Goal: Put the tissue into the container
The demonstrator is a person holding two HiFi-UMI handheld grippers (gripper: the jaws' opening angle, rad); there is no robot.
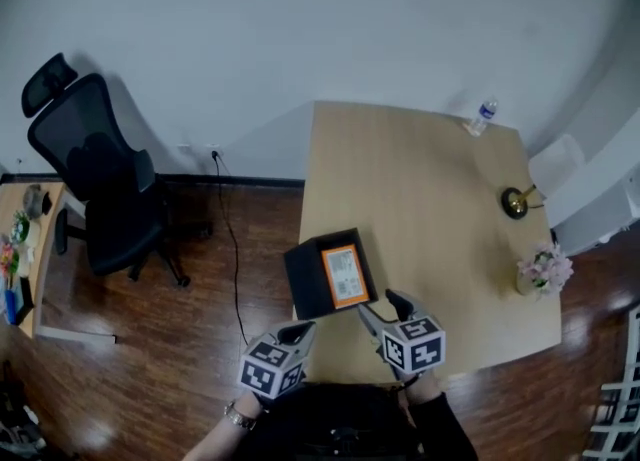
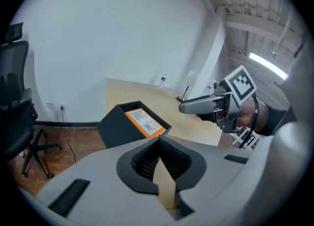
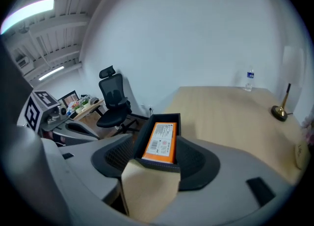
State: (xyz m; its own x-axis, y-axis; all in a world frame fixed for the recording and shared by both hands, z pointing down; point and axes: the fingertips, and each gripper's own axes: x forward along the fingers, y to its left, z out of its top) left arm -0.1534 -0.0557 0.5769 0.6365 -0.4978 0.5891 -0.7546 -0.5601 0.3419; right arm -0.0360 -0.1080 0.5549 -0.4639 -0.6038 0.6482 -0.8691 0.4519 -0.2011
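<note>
An orange tissue pack (image 1: 345,276) lies flat inside the open black container (image 1: 305,279), which stands at the wooden table's (image 1: 430,199) front left corner. My right gripper (image 1: 385,306) hovers at the container's near right corner. In the right gripper view its jaws (image 3: 156,144) stand apart, with the container's (image 3: 144,139) near end and the pack (image 3: 162,143) showing between them. I cannot tell whether the pads touch it. My left gripper (image 1: 300,330) is off the table's front left edge, behind the container (image 2: 115,124). Its jaws (image 2: 159,140) are shut on nothing. The left gripper view also catches the right gripper (image 2: 184,106).
A water bottle (image 1: 483,116) stands at the table's far right corner. A brass stand (image 1: 515,201) and a small vase of pink flowers (image 1: 545,271) sit along its right edge. A black office chair (image 1: 100,179) and a cluttered side desk (image 1: 25,249) are on the left.
</note>
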